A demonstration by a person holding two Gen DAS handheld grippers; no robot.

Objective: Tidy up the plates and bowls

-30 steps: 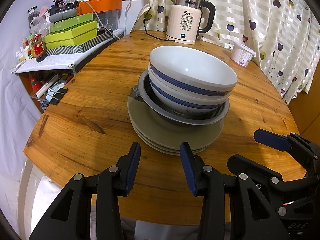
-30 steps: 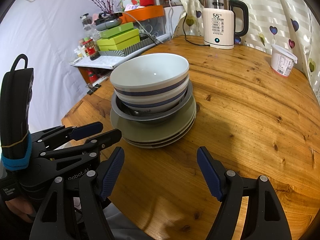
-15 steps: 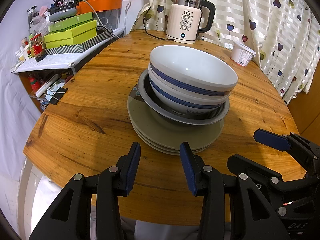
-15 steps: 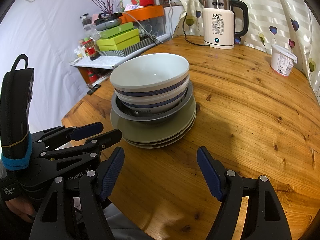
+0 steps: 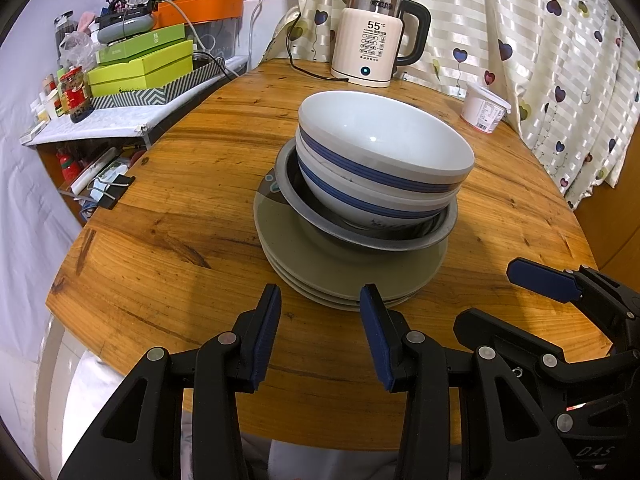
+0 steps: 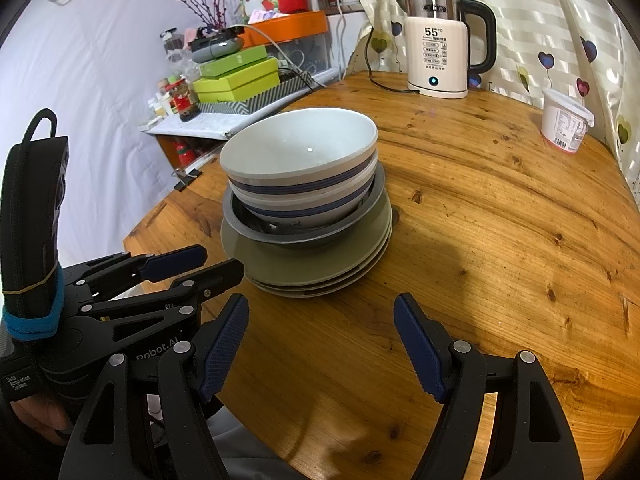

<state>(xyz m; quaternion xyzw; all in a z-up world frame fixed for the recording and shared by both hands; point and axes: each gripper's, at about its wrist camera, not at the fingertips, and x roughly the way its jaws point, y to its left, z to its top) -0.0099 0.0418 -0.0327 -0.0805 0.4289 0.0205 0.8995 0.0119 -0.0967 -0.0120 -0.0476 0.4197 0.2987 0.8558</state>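
Note:
One stack stands mid-table: several olive-green plates (image 5: 344,268) (image 6: 304,266) at the bottom, a grey metal bowl (image 5: 316,220) (image 6: 240,216) on them, and two nested white bowls with blue stripes (image 5: 380,160) (image 6: 296,160) on top. My left gripper (image 5: 320,300) (image 6: 192,264) is open and empty, just in front of the plates' near edge. My right gripper (image 6: 320,312) (image 5: 532,276) is open wider and empty, near the front table edge, to the right of the left one.
A white electric kettle (image 5: 374,54) (image 6: 438,58) with its cord stands at the table's far side. A white yogurt tub (image 5: 482,108) (image 6: 564,120) sits far right by the heart-print curtain. A cluttered side shelf with green boxes (image 5: 144,62) lies left of the wooden table (image 5: 192,184).

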